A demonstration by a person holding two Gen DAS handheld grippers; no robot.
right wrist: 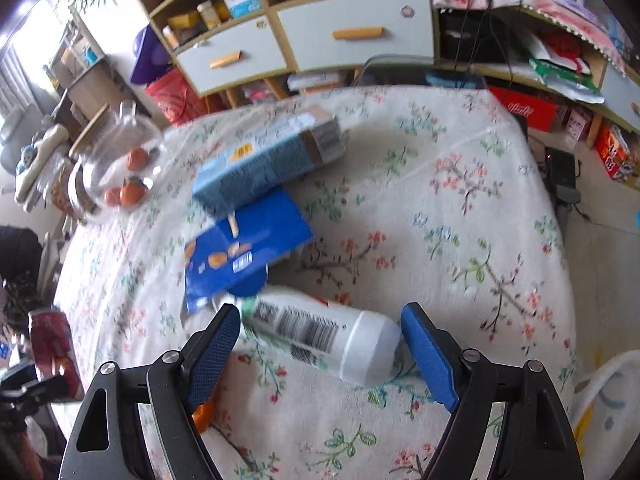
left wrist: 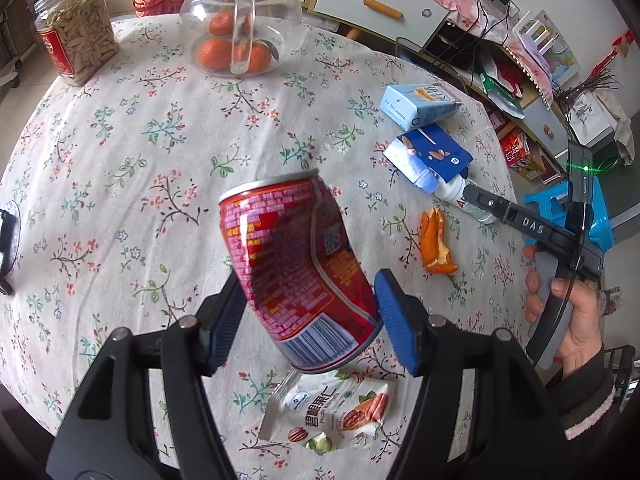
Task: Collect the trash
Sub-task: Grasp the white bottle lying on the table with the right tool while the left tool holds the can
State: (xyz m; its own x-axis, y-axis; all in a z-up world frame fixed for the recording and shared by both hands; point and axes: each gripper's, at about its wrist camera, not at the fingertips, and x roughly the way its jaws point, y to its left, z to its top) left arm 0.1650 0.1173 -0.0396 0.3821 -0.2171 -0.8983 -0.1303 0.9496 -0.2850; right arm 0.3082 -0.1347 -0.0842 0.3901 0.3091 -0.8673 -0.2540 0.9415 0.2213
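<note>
The left tool (left wrist: 310,304) grips a dented red metal can (left wrist: 296,272) at frame centre. The right tool (right wrist: 320,344) stands wide around a smooth white bottle (right wrist: 320,340) lying on the floral cloth worktop (right wrist: 460,200), pads not touching.

Ahead of the tool, a cluttered cabinet (right wrist: 352,36) with pale drawers; daylight, perhaps a window (right wrist: 16,68), far left.

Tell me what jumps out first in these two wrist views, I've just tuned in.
The dented red drink can dominates the left wrist view, clamped between the left gripper pads and lifted above the floral tablecloth. In the right wrist view, the right gripper straddles a white plastic bottle lying on its side, jaws open around it. Behind that bottle lie a dark blue carton and a light blue carton.
</note>
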